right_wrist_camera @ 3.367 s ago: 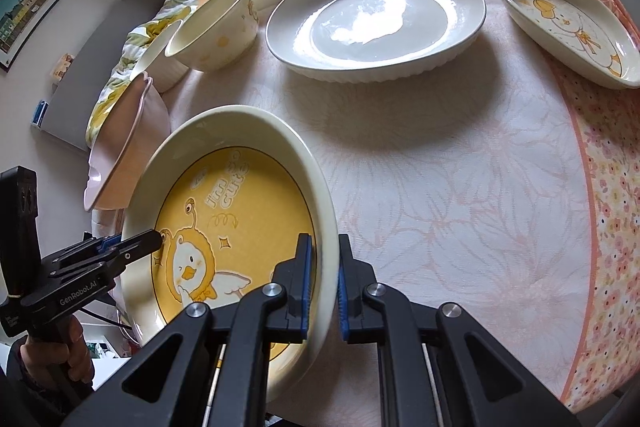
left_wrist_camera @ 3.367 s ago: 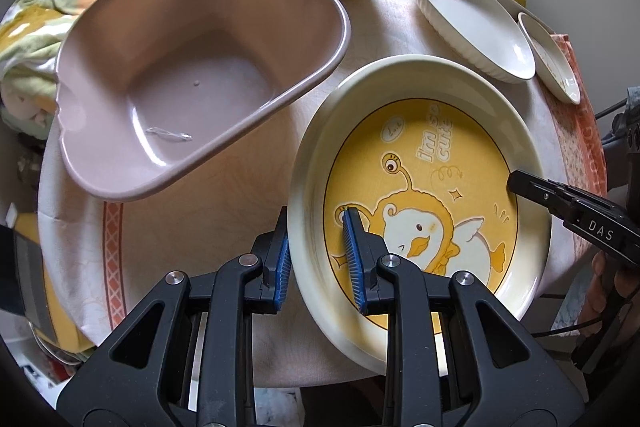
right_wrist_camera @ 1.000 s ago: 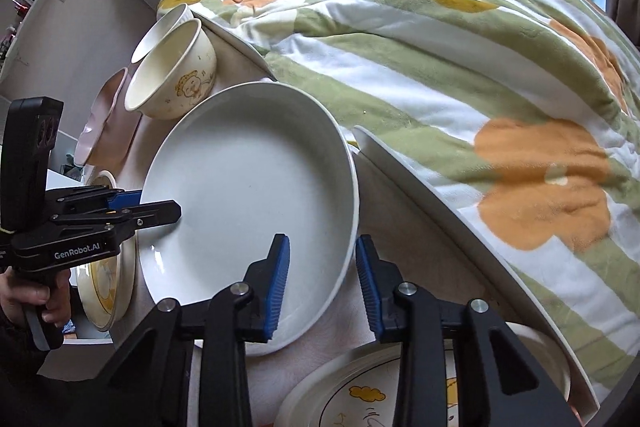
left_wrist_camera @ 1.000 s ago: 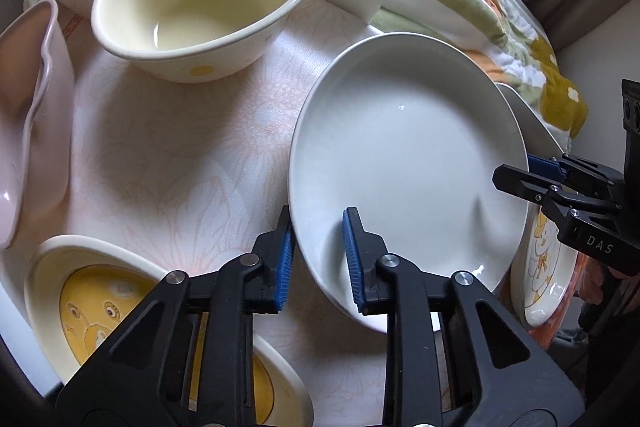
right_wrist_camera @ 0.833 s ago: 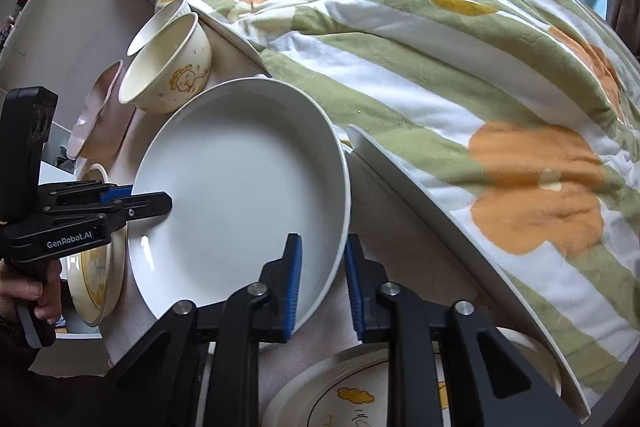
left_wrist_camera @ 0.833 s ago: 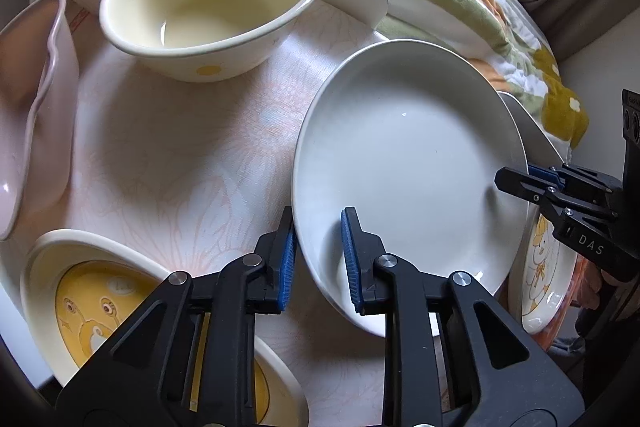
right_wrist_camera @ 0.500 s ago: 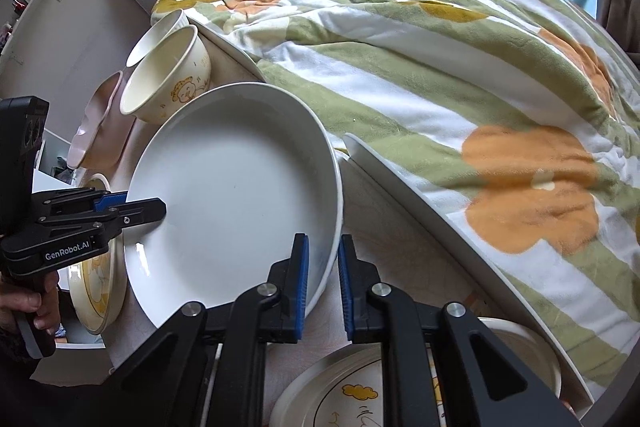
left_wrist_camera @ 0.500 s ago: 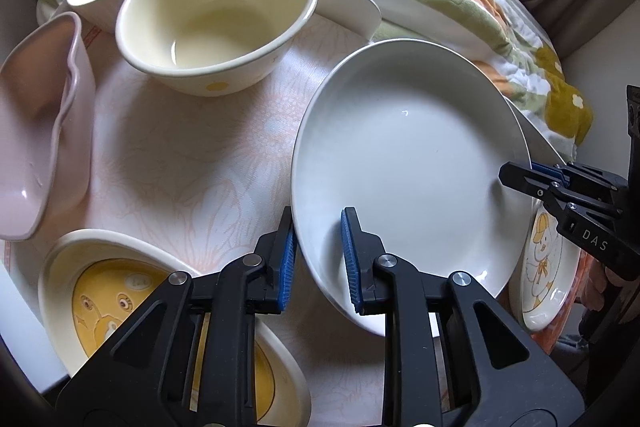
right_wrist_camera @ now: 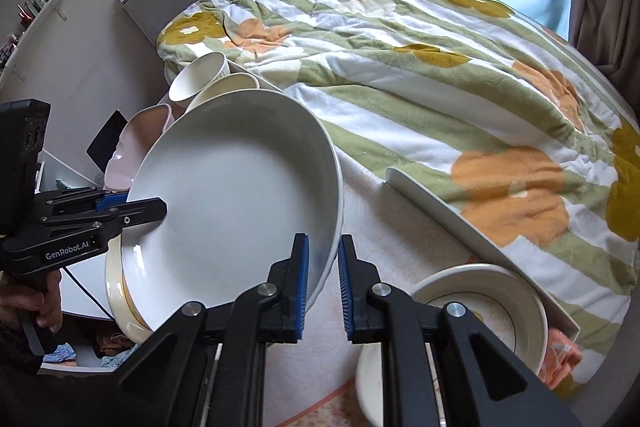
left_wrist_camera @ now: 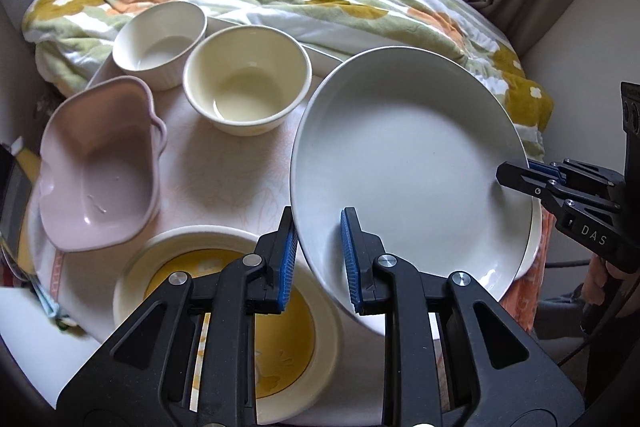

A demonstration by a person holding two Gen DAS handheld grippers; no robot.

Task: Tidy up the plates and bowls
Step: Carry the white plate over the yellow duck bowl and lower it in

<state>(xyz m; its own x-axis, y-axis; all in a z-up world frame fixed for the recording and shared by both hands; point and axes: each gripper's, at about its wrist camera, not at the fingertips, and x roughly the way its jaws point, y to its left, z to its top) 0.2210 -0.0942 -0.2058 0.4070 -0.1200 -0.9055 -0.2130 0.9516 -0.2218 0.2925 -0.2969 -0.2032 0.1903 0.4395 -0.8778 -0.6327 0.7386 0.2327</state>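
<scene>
A large plain white plate (left_wrist_camera: pixel 404 163) is held in the air above the table, tilted, by both grippers. My left gripper (left_wrist_camera: pixel 318 259) is shut on its near left rim. My right gripper (right_wrist_camera: pixel 323 281) is shut on the opposite rim and shows in the left wrist view (left_wrist_camera: pixel 532 183). The white plate also fills the right wrist view (right_wrist_camera: pixel 232 195). A yellow cartoon plate (left_wrist_camera: pixel 224 311) lies on the table under my left gripper. A smaller cartoon plate (right_wrist_camera: pixel 488 303) lies near my right gripper.
A pink basin (left_wrist_camera: pixel 100 171) stands at the left of the table. A cream bowl (left_wrist_camera: pixel 246 79) and a white ribbed bowl (left_wrist_camera: pixel 160 35) stand at the back. A flowered quilt (right_wrist_camera: pixel 420 47) covers the bed behind. A white tray edge (right_wrist_camera: pixel 472 223) borders the table.
Both grippers have lifted the white plate off the table and drawn it back toward the yellow plate. The right gripper closed on its rim about a second ago.
</scene>
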